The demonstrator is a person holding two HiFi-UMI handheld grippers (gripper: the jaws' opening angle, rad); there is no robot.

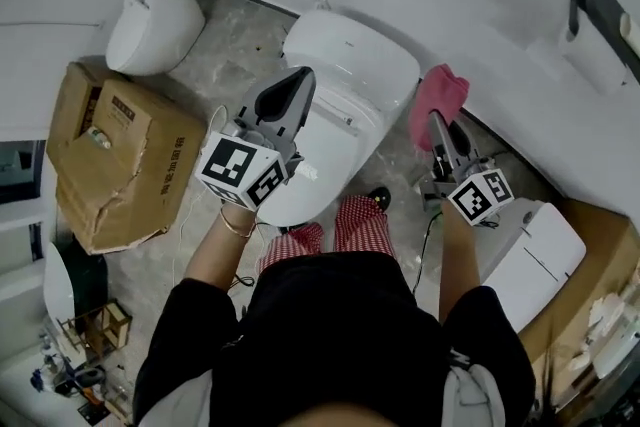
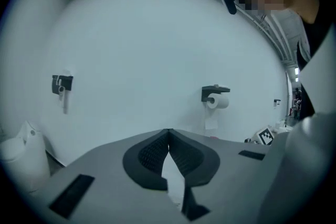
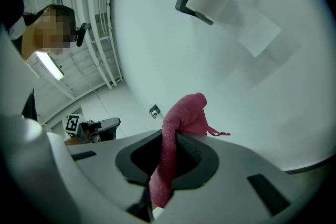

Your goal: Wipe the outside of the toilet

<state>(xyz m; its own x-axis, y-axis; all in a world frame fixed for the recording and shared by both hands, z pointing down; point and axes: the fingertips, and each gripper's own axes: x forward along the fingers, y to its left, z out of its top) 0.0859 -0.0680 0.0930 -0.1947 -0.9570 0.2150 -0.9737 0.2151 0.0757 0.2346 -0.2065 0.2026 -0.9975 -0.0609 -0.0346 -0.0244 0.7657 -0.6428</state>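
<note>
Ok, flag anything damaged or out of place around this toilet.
The cardboard box left of the toilet is crumpled, its top flaps sagging and bent. Nothing else stands out; the right gripper holds the pink cloth beside the toilet.

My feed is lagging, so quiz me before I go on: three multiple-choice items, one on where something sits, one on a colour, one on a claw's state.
1. The box lies:
A) on the toilet
B) left of the toilet
C) right of the toilet

2. The cloth in the right claw is:
A) blue
B) white
C) pink

3. The left claw is:
A) shut, empty
B) wide open
C) shut on the cloth

Key:
1 B, the head view shows the box on the floor to the toilet's left.
2 C, the cloth is pink in the head and right gripper views.
3 A, its jaws meet at the tips with nothing between.
</note>
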